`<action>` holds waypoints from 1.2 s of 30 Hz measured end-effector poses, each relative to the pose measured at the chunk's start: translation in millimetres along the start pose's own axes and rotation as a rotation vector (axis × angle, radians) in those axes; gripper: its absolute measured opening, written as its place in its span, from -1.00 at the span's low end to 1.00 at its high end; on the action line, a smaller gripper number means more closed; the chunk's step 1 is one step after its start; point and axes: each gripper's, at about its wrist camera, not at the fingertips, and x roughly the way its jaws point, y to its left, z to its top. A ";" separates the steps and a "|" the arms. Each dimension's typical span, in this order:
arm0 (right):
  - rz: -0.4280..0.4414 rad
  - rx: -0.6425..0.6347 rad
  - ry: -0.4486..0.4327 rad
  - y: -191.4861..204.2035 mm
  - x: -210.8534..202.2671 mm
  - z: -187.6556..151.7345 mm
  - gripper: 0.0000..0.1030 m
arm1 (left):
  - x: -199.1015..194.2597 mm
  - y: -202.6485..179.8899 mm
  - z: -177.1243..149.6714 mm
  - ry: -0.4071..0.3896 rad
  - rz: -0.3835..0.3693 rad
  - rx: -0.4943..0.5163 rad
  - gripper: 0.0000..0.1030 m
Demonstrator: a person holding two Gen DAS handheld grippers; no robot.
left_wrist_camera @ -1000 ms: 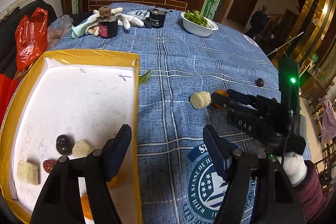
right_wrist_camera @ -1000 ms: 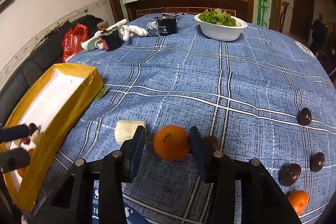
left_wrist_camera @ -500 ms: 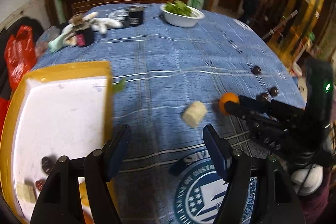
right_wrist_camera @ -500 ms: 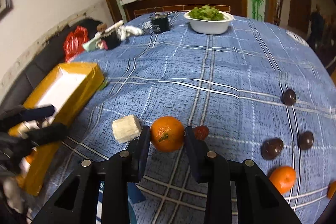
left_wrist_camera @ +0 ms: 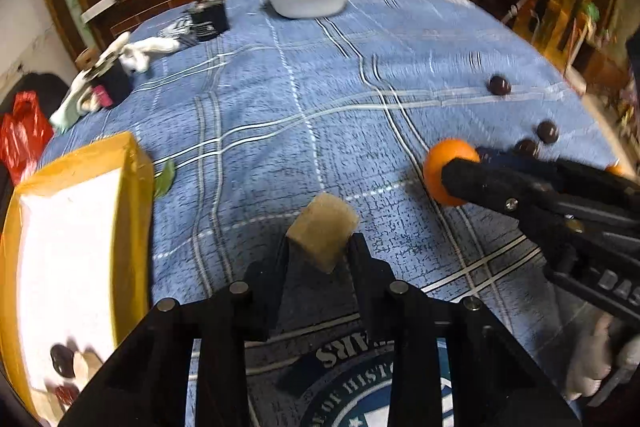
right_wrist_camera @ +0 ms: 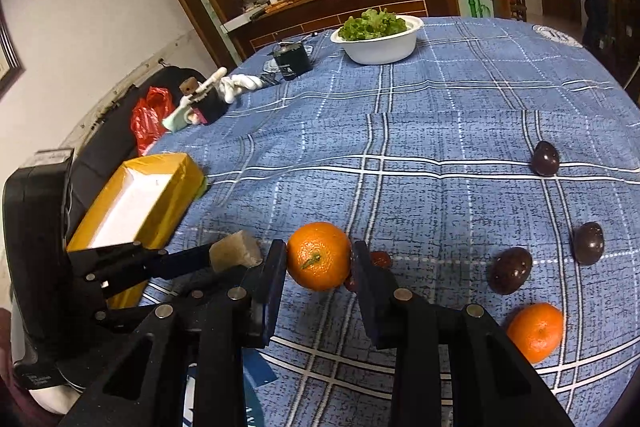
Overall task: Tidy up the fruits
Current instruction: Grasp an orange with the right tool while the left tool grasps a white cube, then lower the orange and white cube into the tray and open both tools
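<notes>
Now, what we see:
L gripper (left_wrist_camera: 320,247): our jaws pinch the tan cube (left_wrist_camera: 322,229), low over the blue surface (left_wrist_camera: 280,99).
R gripper (right_wrist_camera: 320,263): jaws clamp the orange (right_wrist_camera: 319,255).
Yellow box (left_wrist_camera: 136,187): sits left w/ some fruit inside.

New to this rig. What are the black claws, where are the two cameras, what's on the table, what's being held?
There is no robot here: a person holds a two-finger gripper in each hand, and a fisheye camera on each one looks forward along its fingers.

In the left wrist view, the left gripper has its jaws on either side of a pale tan block. In the right wrist view, the right gripper has its jaws against an orange. Each gripper also shows from the side in the other's view.

On the blue checked tablecloth lie a second orange, three dark round fruits, a small reddish fruit behind the held orange, and a white bowl of greens. The yellow box, at the left, already holds a few pieces.
</notes>
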 end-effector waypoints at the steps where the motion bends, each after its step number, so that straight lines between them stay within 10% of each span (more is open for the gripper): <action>1: 0.005 0.004 -0.002 -0.5 -0.3 0.2 -0.30 | -5.8 5.6 -1.3 -0.011 -0.014 -0.030 -0.43; 12: 0.018 -0.014 -0.033 27.2 -8.4 -4.2 -0.29 | -97.6 133.5 -53.4 -0.147 0.031 -0.389 -0.46; 19: 0.214 -0.122 0.044 129.8 1.5 -7.6 -0.28 | -121.1 207.6 -90.3 -0.193 0.152 -0.539 -0.46; 27: 0.254 -0.230 0.178 216.8 56.1 -21.2 -0.27 | -111.0 258.6 -116.8 -0.179 0.091 -0.661 -0.44; 31: 0.238 -0.247 0.192 231.3 71.1 -24.0 -0.23 | -116.0 267.1 -124.5 -0.204 0.044 -0.688 0.13; 36: 0.225 -0.228 0.184 230.0 70.4 -23.6 -0.18 | -129.7 268.0 -129.2 -0.245 0.006 -0.706 0.32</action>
